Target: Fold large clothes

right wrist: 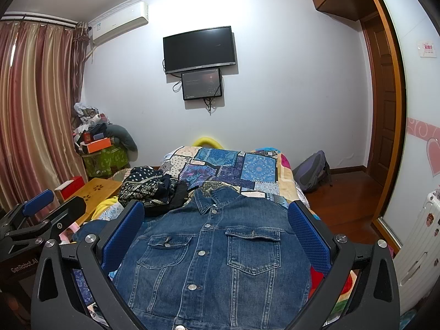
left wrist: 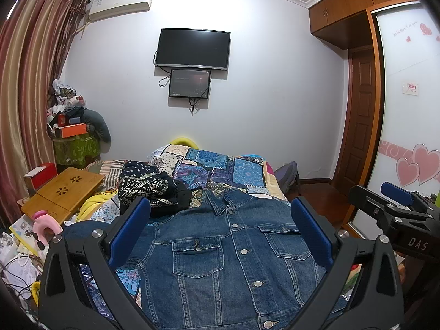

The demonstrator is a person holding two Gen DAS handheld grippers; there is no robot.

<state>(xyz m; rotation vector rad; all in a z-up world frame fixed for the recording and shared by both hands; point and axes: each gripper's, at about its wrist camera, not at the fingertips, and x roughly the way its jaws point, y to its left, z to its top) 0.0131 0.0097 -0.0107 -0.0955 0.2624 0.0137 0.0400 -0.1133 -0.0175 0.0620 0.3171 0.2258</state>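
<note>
Below the left gripper (left wrist: 220, 214) and right gripper (right wrist: 216, 214), a denim jacket (left wrist: 225, 258) lies flat on the bed (left wrist: 220, 165). Both grippers are spread wide and hold nothing.

1. The left gripper (left wrist: 220, 214) is held with its two blue-padded fingers (left wrist: 129, 231) spread wide apart, nothing between the pads.
2. The right gripper (right wrist: 216, 217) is likewise spread wide, its blue pads (right wrist: 309, 236) gripping nothing.
3. Both point forward, level and roughly parallel.
4. Each appears at the other's outer edge: the right beyond the left gripper's right finger, the left beyond the right gripper's left finger.
</note>
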